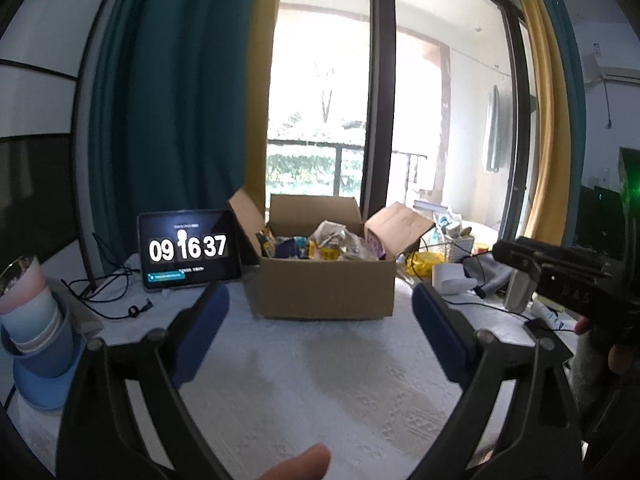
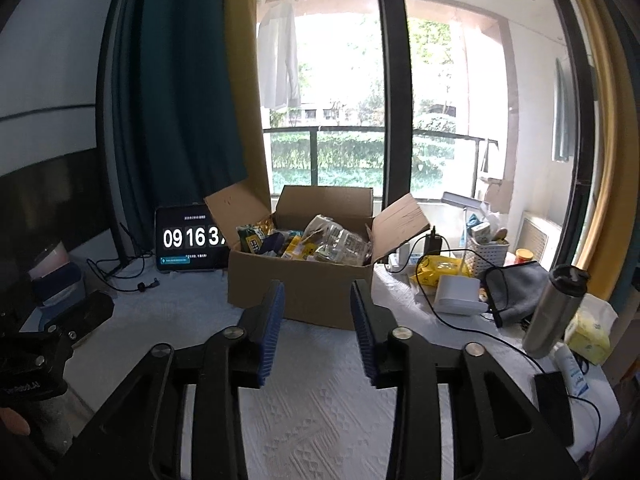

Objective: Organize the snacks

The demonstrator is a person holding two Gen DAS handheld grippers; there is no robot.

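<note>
Facing the open cardboard box (image 2: 310,280) of snacks (image 2: 332,242) dead ahead on the desk (image 2: 320,408); left tool (image 1: 320,320) spread wide, right tool (image 2: 318,332) part-open, both empty, right nearer.

One cardboard box (image 2: 304,280), one tablet (image 2: 188,240), one flask (image 2: 554,308)

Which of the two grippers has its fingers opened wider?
The left gripper: its blue fingers stand far apart, while the right gripper shows a narrower gap.
</note>
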